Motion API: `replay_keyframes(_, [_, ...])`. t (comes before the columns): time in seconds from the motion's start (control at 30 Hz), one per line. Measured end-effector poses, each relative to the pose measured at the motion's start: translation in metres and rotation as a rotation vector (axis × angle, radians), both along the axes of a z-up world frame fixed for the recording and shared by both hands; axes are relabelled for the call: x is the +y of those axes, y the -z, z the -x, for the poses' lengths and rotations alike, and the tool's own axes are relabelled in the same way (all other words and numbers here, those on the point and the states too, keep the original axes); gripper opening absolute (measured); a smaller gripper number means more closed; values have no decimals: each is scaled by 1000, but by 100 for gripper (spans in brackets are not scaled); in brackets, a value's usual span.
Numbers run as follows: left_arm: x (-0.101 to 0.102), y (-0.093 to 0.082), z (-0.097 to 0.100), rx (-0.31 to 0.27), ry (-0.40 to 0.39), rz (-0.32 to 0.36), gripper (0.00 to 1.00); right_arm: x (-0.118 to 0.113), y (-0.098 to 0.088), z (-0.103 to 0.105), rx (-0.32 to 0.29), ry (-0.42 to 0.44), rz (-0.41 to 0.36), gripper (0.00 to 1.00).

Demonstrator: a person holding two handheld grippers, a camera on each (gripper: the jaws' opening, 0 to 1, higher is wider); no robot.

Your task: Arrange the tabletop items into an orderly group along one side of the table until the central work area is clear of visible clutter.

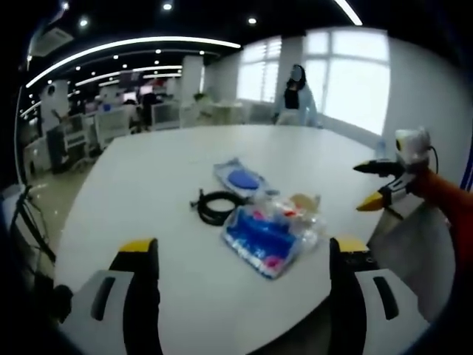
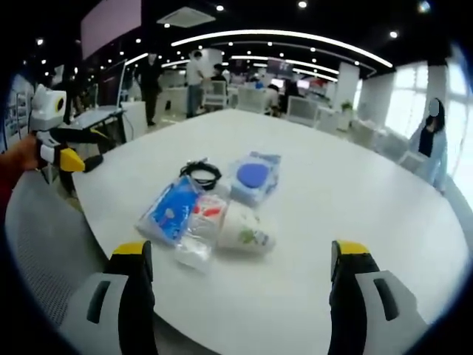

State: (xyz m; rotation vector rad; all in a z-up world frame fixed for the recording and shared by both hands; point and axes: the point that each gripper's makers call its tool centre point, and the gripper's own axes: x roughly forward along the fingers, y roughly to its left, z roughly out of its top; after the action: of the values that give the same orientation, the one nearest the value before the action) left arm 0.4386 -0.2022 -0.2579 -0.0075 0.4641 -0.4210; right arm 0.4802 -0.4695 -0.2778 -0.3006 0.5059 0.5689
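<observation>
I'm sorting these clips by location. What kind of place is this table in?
Most likely a large open-plan office or lab. A big white table stands in a hall with rows of desks and chairs, curved strip lights on a dark ceiling, and tall windows along one side.

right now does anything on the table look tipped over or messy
Yes. The paper cup lies on its side against the plastic bags, which overlap in a loose heap mid-table. The black cable and blue packet sit beside them. Nothing looks spilled.
</observation>
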Motion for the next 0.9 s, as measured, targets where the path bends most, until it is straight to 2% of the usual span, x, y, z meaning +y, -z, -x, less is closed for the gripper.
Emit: replay_keyframes(0.9, [-1, -1, 0, 4, 4, 16, 91, 0, 6, 2, 28, -10, 18, 98])
